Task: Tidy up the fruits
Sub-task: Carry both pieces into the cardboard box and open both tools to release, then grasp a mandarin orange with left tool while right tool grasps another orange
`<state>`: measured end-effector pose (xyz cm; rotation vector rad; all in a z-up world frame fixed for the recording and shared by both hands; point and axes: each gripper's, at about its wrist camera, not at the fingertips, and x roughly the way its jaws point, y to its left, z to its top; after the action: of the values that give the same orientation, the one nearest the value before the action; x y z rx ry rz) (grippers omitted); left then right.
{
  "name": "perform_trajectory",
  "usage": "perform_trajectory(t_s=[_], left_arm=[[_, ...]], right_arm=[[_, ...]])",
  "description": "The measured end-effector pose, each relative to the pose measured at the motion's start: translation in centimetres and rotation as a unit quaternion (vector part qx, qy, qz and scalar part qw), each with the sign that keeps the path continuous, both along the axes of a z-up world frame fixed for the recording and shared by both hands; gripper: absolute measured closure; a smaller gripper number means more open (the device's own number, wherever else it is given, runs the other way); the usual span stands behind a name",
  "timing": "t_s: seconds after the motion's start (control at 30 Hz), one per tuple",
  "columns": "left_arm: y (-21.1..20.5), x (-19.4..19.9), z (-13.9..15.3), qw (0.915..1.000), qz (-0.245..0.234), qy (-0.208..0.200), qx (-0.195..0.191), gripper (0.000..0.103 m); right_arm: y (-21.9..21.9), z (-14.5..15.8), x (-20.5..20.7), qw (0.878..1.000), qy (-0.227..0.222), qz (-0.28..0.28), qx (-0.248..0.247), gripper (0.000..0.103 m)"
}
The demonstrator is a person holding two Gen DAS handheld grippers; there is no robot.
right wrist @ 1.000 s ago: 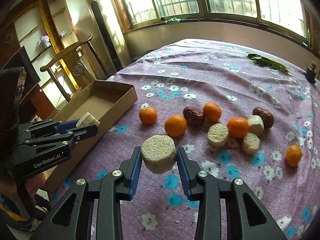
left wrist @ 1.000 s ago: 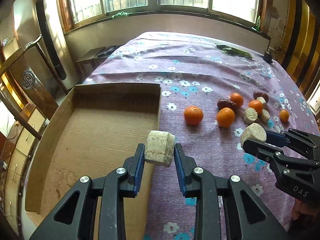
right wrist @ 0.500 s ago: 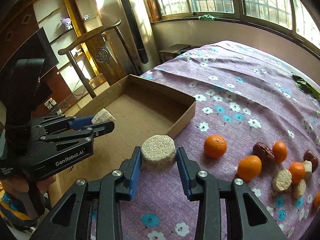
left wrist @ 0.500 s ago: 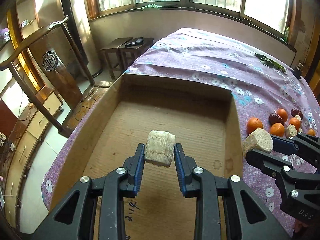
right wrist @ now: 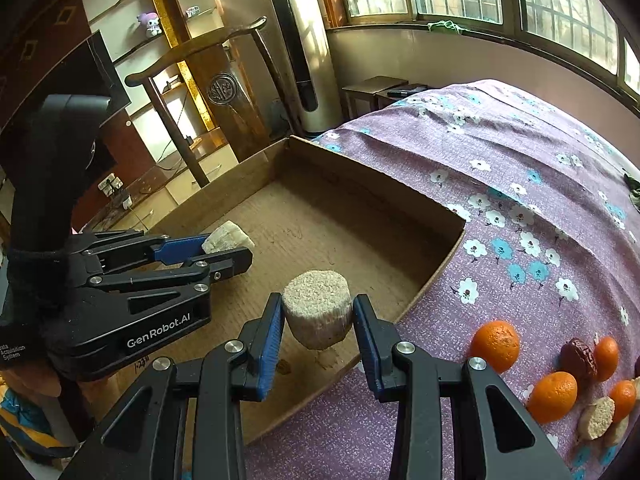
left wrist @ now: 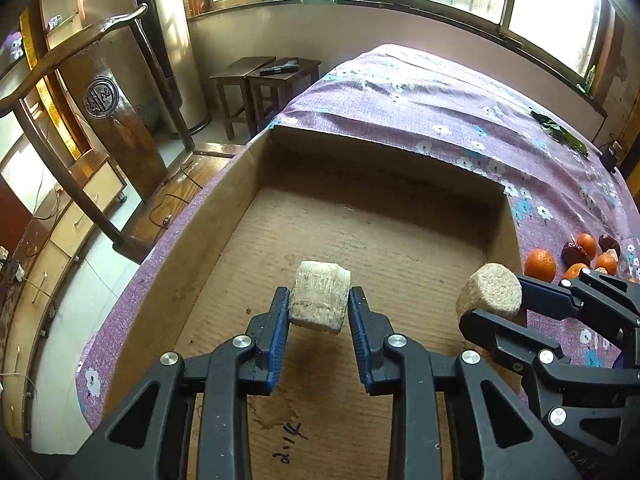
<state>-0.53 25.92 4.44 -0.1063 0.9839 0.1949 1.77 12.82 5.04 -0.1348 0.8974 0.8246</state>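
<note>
My left gripper point(left wrist: 319, 312) is shut on a pale, squarish sugarcane chunk point(left wrist: 319, 297) and hangs above the floor of a shallow cardboard box point(left wrist: 384, 176). My right gripper point(right wrist: 319, 322) is shut on a round, cut-faced sugarcane piece point(right wrist: 318, 308), held over the box's near right part. In the left wrist view the right gripper point(left wrist: 498, 300) and its piece point(left wrist: 490, 294) show at the right. The right wrist view has the left gripper point(right wrist: 224, 250) and its chunk point(right wrist: 228, 238) at the left. Oranges point(right wrist: 495, 346), dates point(right wrist: 578, 358) and more cane pieces point(right wrist: 596, 418) lie on the purple flowered cloth point(right wrist: 520, 184).
The box point(right wrist: 372, 172) sits at the table's left edge, with a wooden chair point(left wrist: 100, 92) and floor beyond it. Small stools point(left wrist: 272, 76) stand by the window wall. Green leaves point(left wrist: 560, 132) lie at the cloth's far right. A hand point(right wrist: 28, 380) holds the left gripper.
Both grippers have swung left from over the cloth beside the fruit to above the box, each keeping its cane piece. The fruit pile has slid toward the right edge of both views.
</note>
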Motion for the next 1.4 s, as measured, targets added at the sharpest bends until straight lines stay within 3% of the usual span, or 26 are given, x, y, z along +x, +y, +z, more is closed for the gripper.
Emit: perform_trajectory(t_s=[0.5,0.57,0.6,0.63,0.77,1.0,1.2,1.4], left_arm=[[0.4,0.2,-0.9,0.9994,0.018,0.027,-0.010,0.074],[0.6,0.1,-1.1,0.9991,0.026,0.032,-0.012,0.062],[0.8,0.1,-1.1,0.9990,0.029,0.032,-0.015,0.047],[1.0,0.0,-1.0,0.9989,0.032,0.029,-0.018,0.040],[1.0,-0.7,-0.6,0.9989,0.040,0.020,-0.016,0.037],[-2.2,-1.6,-0.4,0.9993,-0.003,0.019,-0.031,0.033],[-4.6,-3.0,-0.1,0.9986,-0.040,0.018,-0.030,0.033],[-5.9,-4.0,1.7,0.9989,-0.037,-0.007,-0.029,0.033]], right_arm=[[1.8,-1.4,0.4,0.999,0.008,0.012,-0.041,0.063],[1.9,-1.3,0.4,0.999,0.002,0.014,-0.048,0.063],[1.9,-1.3,0.4,0.999,0.004,0.014,-0.047,0.063],[1.8,-1.3,0.4,0.999,0.008,0.014,-0.045,0.063],[0.8,-0.5,-0.3,0.999,0.006,0.010,-0.033,0.055],[-3.9,1.5,-2.1,1.000,-0.006,-0.026,0.005,0.040],[-10.7,1.7,-3.1,0.996,-0.004,-0.092,0.011,0.040],[-17.8,0.9,-3.9,0.987,0.007,-0.158,0.008,0.040]])
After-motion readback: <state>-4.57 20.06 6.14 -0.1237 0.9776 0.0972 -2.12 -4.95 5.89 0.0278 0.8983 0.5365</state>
